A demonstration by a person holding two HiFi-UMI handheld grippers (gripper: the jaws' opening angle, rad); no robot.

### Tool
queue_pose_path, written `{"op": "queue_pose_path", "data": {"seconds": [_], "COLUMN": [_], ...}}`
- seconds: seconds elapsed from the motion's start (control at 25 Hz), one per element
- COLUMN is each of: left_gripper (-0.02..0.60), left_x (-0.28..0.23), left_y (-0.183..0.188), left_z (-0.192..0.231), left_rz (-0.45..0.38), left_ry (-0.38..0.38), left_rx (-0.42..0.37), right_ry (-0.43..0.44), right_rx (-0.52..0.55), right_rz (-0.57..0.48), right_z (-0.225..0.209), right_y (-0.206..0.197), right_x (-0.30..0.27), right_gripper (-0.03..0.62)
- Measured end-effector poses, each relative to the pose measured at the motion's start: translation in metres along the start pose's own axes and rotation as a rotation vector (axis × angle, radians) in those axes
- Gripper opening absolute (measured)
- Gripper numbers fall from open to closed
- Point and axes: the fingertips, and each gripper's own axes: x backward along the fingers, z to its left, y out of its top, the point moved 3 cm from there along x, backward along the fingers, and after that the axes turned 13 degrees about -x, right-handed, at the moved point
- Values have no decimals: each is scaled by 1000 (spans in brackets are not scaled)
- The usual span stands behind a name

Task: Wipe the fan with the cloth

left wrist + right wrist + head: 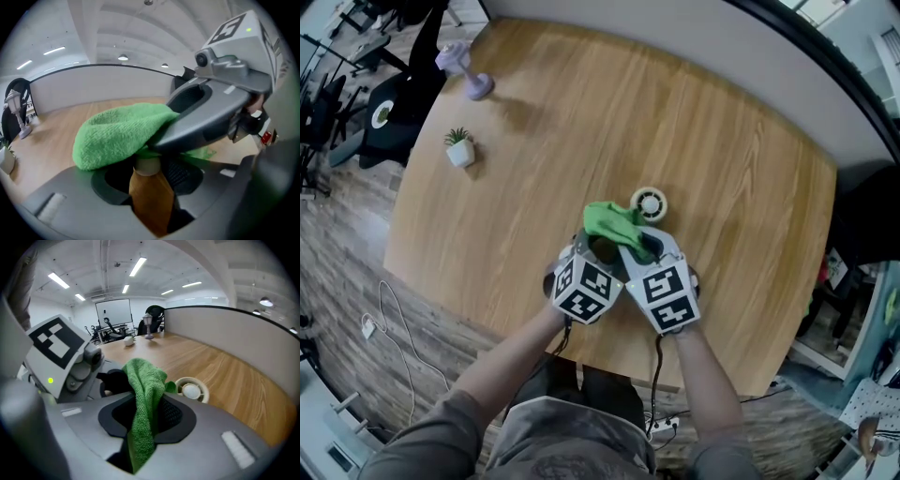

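Close to table edge (464, 292), right gripper (146, 420) clamping cloth (146, 380), left gripper (149, 172) gripping brown handle (149, 199)

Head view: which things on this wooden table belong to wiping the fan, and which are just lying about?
For the job: green terry cloth in right gripper; small round cream fan; brown tapered piece, perhaps the fan's handle, in left gripper.
Lying about: small plant in white pot; lilac table lamp.
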Motion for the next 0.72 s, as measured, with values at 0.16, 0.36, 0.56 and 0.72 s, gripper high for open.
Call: {"op": "queue_pose_path", "data": {"seconds": [0.16, 0.36, 0.56, 0.72], "left_gripper": [190, 189, 189, 189], "left_x": [-1, -2, -1, 0], "left_y": [-1, -2, -2, -2], "left_z": [-5, -9, -8, -7], "left_rz": [15, 13, 2, -6], "left_ry": [-8, 8, -5, -4], "left_rx": [-65, -114, -92, -97], "right_ry": [71, -30, -114, -268], "right_rx": [-12, 15, -38, -111], "right_rz": [63, 12, -80, -140], "right_z": [6, -21, -51, -94], "right_y": [-8, 2, 13, 17], "right_x": [0, 4, 11, 22], "right_gripper": [95, 95, 97, 97]}}
